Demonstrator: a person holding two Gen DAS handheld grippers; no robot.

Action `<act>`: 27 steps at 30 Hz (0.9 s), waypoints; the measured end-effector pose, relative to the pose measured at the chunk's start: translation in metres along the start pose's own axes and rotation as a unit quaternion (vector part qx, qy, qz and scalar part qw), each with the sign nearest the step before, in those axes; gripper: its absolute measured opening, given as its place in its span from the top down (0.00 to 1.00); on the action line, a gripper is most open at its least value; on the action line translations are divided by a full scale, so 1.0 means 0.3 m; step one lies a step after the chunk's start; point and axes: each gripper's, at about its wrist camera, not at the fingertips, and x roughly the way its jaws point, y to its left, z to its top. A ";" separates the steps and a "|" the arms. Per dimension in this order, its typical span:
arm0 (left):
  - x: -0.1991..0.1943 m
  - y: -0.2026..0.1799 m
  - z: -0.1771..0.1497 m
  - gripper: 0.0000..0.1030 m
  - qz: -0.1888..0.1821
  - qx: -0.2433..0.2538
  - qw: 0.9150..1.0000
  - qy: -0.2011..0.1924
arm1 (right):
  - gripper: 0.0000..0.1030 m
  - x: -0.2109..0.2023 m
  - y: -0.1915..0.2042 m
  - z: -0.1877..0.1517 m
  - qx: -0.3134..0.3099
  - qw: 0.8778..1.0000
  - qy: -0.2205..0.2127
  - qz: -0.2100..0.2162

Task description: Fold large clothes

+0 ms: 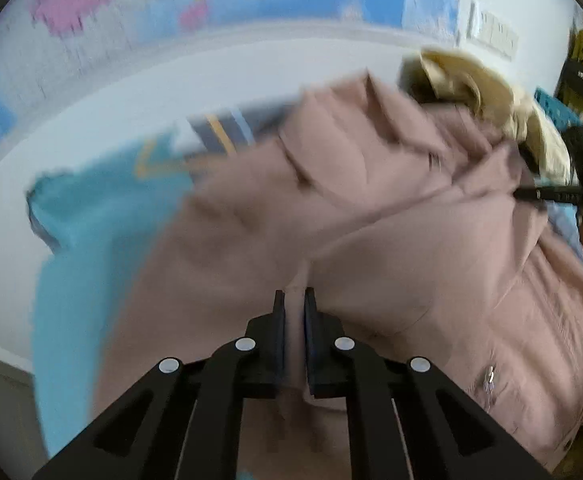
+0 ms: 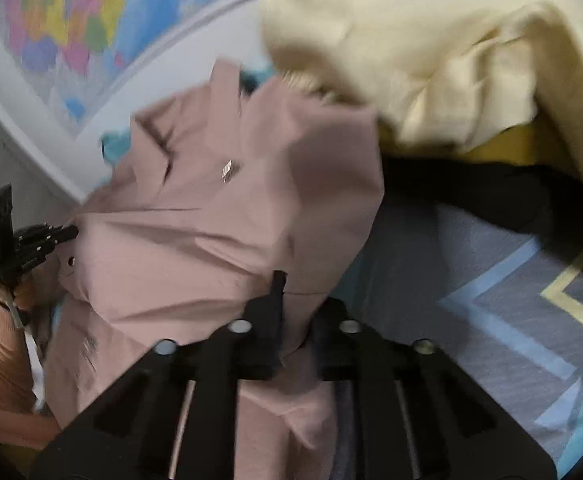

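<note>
A large dusty-pink garment [image 1: 371, 220] is held up off the bed, stretched between both grippers. My left gripper [image 1: 294, 300] is shut on a fold of its fabric. My right gripper [image 2: 291, 292] is shut on another edge of the pink garment [image 2: 211, 220]; the cloth drapes over and hides its right finger. The right gripper shows at the far right of the left wrist view [image 1: 559, 194], and the left gripper shows at the left of the right wrist view [image 2: 31, 240]. Both views are motion-blurred.
A cream garment [image 2: 431, 48] is heaped behind the pink one, with dark clothing [image 2: 471, 192] under it. The bedcover [image 2: 511, 320] is grey and teal with stripes. A turquoise cloth [image 1: 91, 240] lies at left. A world map [image 2: 71, 20] hangs on the wall.
</note>
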 end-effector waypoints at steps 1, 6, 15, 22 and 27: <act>-0.019 -0.003 0.029 0.93 0.008 0.013 1.000 -0.020 | 0.91 -0.014 -0.008 0.003 0.003 1.000 -0.007 -0.003; 0.068 -0.027 0.069 0.51 0.085 0.066 0.994 0.001 | 0.80 0.003 -0.026 -0.011 0.008 0.998 0.006 -0.056; 0.059 0.064 -0.063 0.31 -0.026 -0.035 0.999 0.025 | 0.69 -0.135 0.115 -0.046 -0.057 0.994 -0.055 -0.074; 0.137 0.025 -0.084 0.75 0.005 -0.033 0.999 0.034 | 0.65 0.043 0.435 -0.068 -0.193 0.981 -0.003 -0.008; 0.134 0.024 -0.021 0.96 0.038 -0.030 0.999 0.000 | 0.65 0.175 0.605 -0.077 -0.256 0.966 0.030 0.018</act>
